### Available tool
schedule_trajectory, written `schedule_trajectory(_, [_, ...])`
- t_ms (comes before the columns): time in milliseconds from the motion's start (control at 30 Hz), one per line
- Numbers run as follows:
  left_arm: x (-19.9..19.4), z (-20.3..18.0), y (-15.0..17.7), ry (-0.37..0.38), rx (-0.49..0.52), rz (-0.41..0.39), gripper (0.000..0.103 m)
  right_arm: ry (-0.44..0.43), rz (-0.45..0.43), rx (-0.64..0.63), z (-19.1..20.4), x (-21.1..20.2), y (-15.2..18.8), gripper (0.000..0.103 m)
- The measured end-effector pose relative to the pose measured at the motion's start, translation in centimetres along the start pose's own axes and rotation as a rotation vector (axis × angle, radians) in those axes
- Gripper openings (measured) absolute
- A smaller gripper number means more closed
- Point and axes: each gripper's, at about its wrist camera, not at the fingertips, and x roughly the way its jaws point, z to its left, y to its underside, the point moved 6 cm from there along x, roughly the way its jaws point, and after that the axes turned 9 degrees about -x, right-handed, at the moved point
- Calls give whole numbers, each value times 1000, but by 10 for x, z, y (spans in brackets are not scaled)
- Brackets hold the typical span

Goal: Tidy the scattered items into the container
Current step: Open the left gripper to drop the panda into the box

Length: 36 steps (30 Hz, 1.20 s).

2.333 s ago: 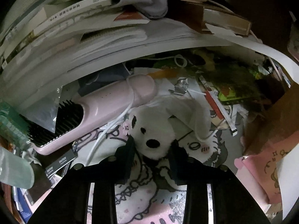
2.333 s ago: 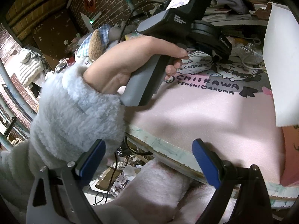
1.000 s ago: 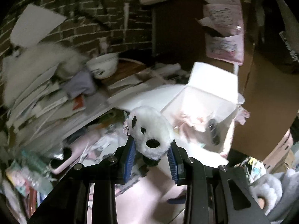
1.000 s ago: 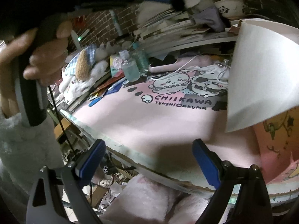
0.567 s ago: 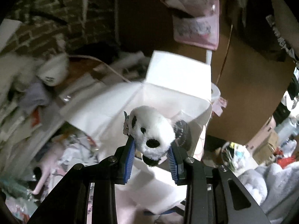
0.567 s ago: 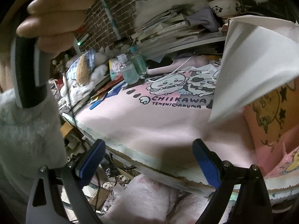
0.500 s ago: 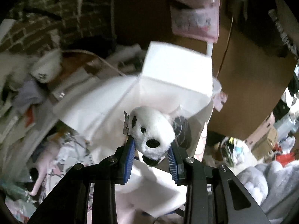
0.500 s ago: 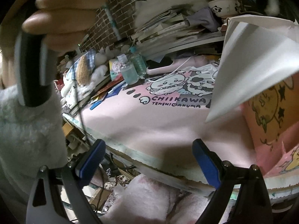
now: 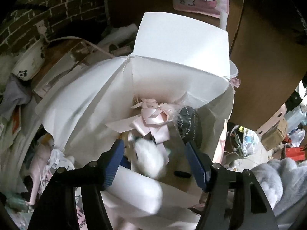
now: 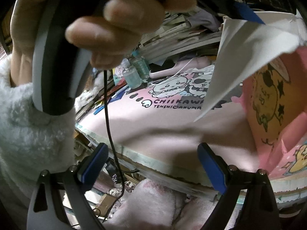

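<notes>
In the left wrist view a white cardboard box (image 9: 180, 44) stands open below me, flaps spread. My left gripper (image 9: 153, 159) is open above it, blue pads wide apart. The white panda plush (image 9: 148, 161), blurred, is loose between the fingers and dropping into the box. Inside lie pink ribbons (image 9: 151, 117) and a black round item (image 9: 187, 122). In the right wrist view my right gripper (image 10: 151, 164) is open and holds nothing, low at the table's front edge. A hand (image 10: 107, 19) holding the left gripper's handle fills the top left there.
A pink Chiikawa mat (image 10: 172, 118) covers the table. Clear bottles (image 10: 132, 74), a pink hairbrush (image 10: 184, 65) and stacked books (image 10: 182, 32) sit at the back. A panda bowl (image 9: 28, 63) rests left of the box. A brown cardboard wall (image 9: 264, 61) stands right.
My left gripper has opened over the box and let go of the panda plush, which is falling in. The hand with the left gripper moved closer to the right camera.
</notes>
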Motion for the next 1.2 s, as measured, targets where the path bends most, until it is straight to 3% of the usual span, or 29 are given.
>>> schedule_trajectory(400, [-14, 4, 3, -51, -28, -81, 86, 9, -9, 0, -2, -3, -1, 93])
schedule_trajectory(600, [-40, 3, 6, -31, -32, -170, 88, 21, -17, -8, 1, -6, -2, 93])
schedule_trajectory(867, [-67, 17, 16, -132, -92, -256, 88, 72, -19, -40, 6, -9, -5, 93])
schedule_trajectory(967, [-79, 25, 27, -203, -126, -296, 88, 105, -24, -48, 7, -10, -8, 103])
schedule_trajectory(1200, [-106, 48, 54, -309, -225, -392, 89, 164, -18, -52, 9, -5, -15, 103])
